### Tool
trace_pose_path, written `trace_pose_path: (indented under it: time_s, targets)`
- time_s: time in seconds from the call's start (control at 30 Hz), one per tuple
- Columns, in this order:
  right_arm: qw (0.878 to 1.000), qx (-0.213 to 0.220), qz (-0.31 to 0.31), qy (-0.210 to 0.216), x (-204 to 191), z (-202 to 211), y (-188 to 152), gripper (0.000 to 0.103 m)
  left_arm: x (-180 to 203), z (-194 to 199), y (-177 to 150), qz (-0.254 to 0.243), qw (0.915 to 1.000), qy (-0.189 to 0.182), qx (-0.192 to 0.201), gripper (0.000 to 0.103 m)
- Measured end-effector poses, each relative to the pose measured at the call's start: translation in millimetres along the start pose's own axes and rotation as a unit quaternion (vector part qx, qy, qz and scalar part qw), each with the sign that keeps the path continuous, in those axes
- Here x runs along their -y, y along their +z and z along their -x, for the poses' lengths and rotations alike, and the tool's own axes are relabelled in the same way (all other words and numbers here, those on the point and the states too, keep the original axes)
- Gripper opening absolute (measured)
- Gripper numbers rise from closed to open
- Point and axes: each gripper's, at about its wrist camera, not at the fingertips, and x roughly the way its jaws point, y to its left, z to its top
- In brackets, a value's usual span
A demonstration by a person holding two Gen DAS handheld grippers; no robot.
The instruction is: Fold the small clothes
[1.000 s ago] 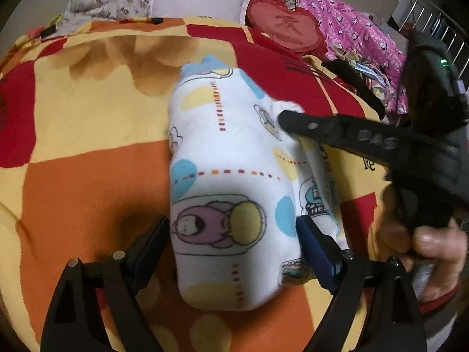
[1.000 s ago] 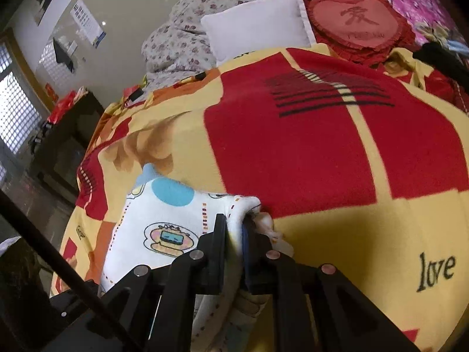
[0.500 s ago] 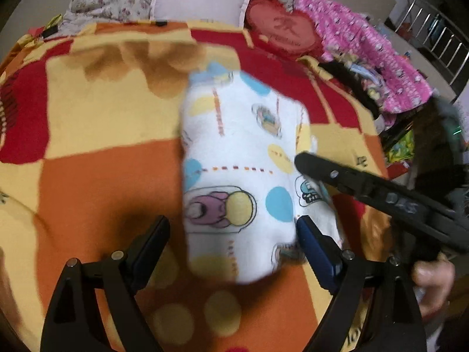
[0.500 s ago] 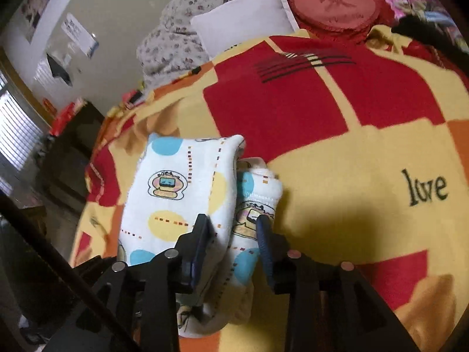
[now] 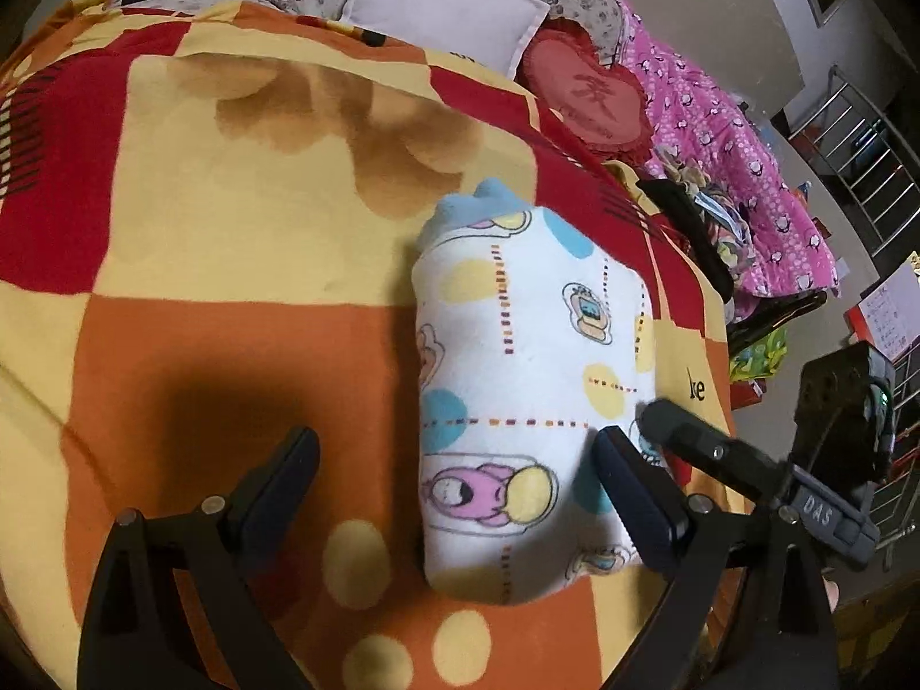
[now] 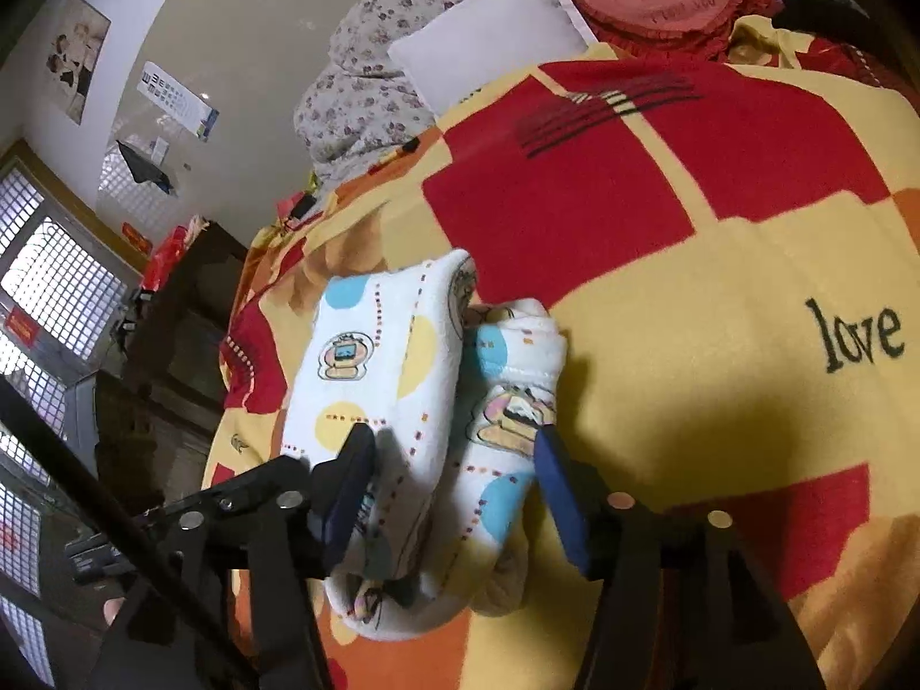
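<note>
- Clothing first: a small white fleece garment printed with cartoon figures and blue and yellow dots [image 5: 517, 397] lies folded into a thick bundle on the bed's red, yellow and orange checked blanket [image 5: 230, 241].
- Its long axis runs straight away from both cameras, toward the white pillow [image 5: 443, 11].
- The left gripper [image 5: 454, 471] has released jaws, set wide; the bundle sits between them, crowding the right-hand pad.
- The right gripper [image 6: 454, 489] is nearer, its released jaws straddling the bundle's loose side roll.
- Blanket lies bare on every side, so there appears to be room to press or slide it.
</note>
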Motion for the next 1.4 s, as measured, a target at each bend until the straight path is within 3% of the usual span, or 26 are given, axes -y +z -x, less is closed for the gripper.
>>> trace_pose_path:
  time_s: [0.23, 0.27, 0.3, 0.33, 0.37, 0.4, 0.43, 0.57, 0.9, 1.13, 1.33, 1.37, 1.4]
  targets:
    - [1.0, -0.023, 0.021, 0.001, -2, -13, -2, 0.064, 3, -18, 7, -0.001, 0.9998, -0.005, -0.018, 0.096]
    - [0.999, -0.029, 0.023, 0.005, -2, -18, -3, 0.061, 2, -20, 6, 0.001, 0.9998, -0.006, -0.021, 0.096]
    - [0.999, -0.031, 0.021, 0.013, -1, -20, -4, 0.048, 1, -22, 6, 0.002, 0.9997, -0.009, -0.021, 0.095]
    - [0.999, -0.031, 0.018, 0.026, 0, -21, -5, 0.044, 1, -21, 6, 0.0, 0.9998, -0.011, -0.016, 0.095]
    - [0.999, -0.025, 0.015, 0.031, 0, -21, -5, 0.037, 1, -22, 6, -0.003, 0.9998, -0.014, -0.016, 0.085]
    - [0.999, -0.021, 0.013, 0.037, 0, -20, -5, 0.032, 1, -22, 5, -0.004, 0.9995, -0.024, -0.02, 0.068]
    - [0.999, -0.019, 0.013, 0.041, -1, -21, -6, 0.031, 1, -23, 5, -0.001, 0.9986, -0.044, -0.029, 0.06]
    - [0.998, -0.014, 0.016, 0.056, -10, -16, -9, 0.026, 6, -10, 3, -0.007, 0.9987, -0.042, -0.026, 0.052]
    - [0.993, -0.004, 0.056, 0.107, -67, 11, -19, 0.025, 5, 74, -9, -0.025, 0.9995, -0.01, 0.016, 0.052]
    - [0.99, -0.027, 0.081, 0.115, -97, 1, -34, 0.026, -13, 96, -33, -0.015, 0.9996, 0.013, 0.02, 0.052]
    - [0.991, -0.065, 0.107, 0.049, -100, -26, -55, 0.03, -39, 73, -62, 0.016, 0.9991, 0.039, -0.005, 0.054]
    - [0.991, -0.07, 0.111, 0.026, -98, -32, -58, 0.031, -43, 71, -65, 0.013, 0.999, 0.044, -0.002, 0.059]
    - [0.99, -0.071, 0.121, -0.003, -96, -38, -61, 0.042, -45, 69, -67, 0.013, 0.9987, 0.049, 0.004, 0.066]
